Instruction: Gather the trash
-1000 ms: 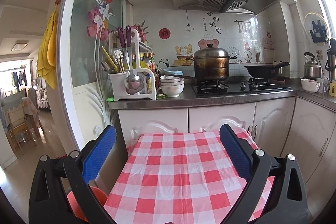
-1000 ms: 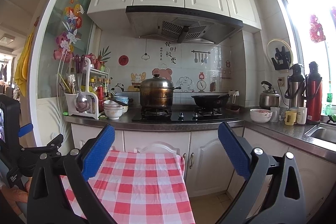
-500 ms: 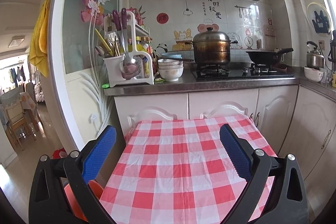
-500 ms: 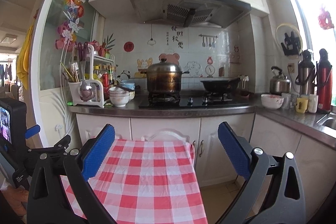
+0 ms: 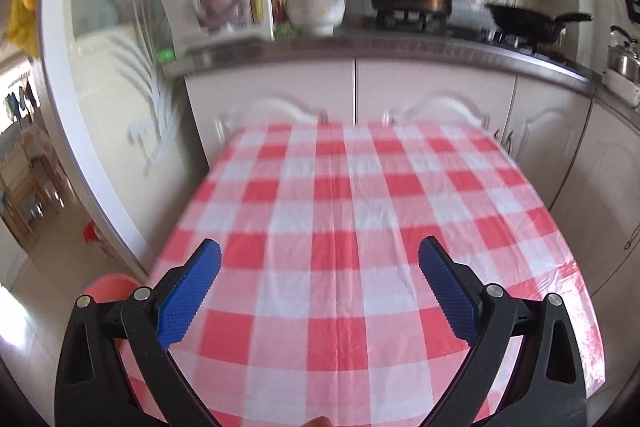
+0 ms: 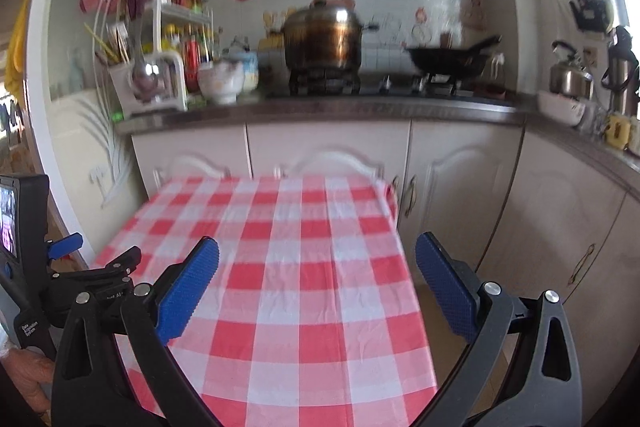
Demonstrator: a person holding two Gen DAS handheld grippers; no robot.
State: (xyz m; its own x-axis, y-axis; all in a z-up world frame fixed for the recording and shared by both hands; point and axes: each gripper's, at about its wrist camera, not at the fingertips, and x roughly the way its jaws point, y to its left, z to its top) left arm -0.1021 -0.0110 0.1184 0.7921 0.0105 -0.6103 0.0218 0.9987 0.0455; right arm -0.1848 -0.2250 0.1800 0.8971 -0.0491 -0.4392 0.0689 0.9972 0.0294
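No trash is showing anywhere on the red-and-white checked plastic tablecloth [image 5: 352,227]; its near edge is hidden. The left gripper [image 5: 319,293] and right gripper [image 6: 317,287] are both hanging wide open, holding nothing. Searching well probably means tilting lower, checking the pink round bin [image 5: 108,285] beside the left edge.

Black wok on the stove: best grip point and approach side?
Take the wok by its long handle. In the right wrist view it juts up and right, away from the big pot. Come from the right, jaws across the handle. The round bowl is likely too wide for the open right gripper.
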